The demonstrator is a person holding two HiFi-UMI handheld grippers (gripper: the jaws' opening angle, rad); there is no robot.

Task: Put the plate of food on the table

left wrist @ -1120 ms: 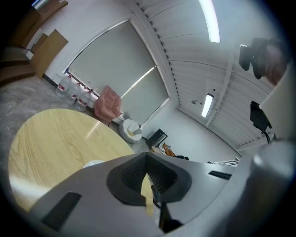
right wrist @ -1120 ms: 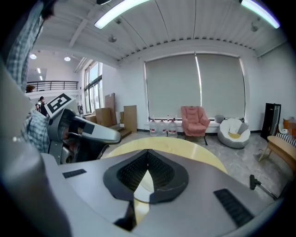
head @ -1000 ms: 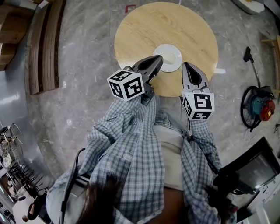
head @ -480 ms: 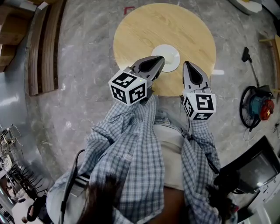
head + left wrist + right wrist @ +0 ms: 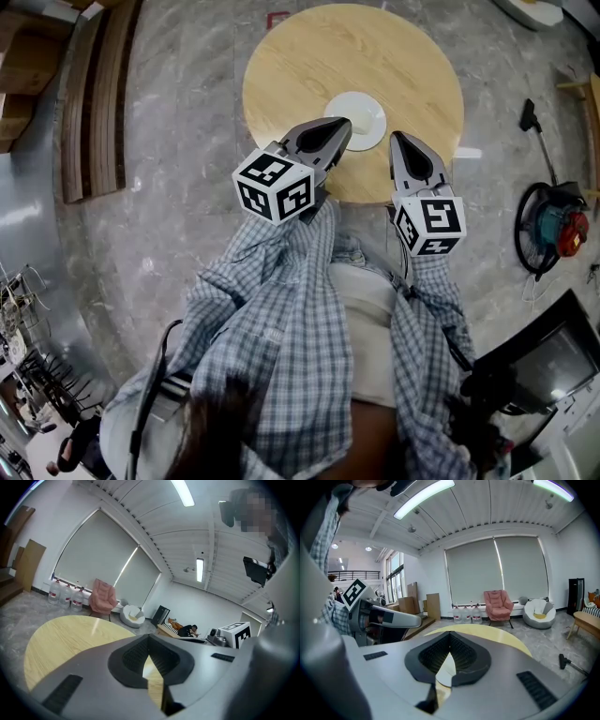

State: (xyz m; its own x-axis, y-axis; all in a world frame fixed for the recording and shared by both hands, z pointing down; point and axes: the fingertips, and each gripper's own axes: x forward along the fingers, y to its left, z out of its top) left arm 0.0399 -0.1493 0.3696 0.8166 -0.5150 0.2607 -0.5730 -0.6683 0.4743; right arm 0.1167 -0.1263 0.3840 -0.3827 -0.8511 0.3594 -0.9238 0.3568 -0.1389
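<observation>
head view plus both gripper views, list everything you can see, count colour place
round table: one, light wood, on the floor
plate: one, white, on the table toward its near edge
vacuum cleaner: one, red and teal, floor at right
armchair: one, pink, by the window blinds
water bottles: three, clear, floor beside the armchair
beanbag: one, white, right of the armchair
left gripper: one, grey, shut, tip over the plate's edge
right gripper: one, grey, shut, right of the plate

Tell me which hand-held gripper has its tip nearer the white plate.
The left hand-held gripper: in the head view its tip overlaps the plate rim; the right hand-held gripper shows bare table between.
</observation>
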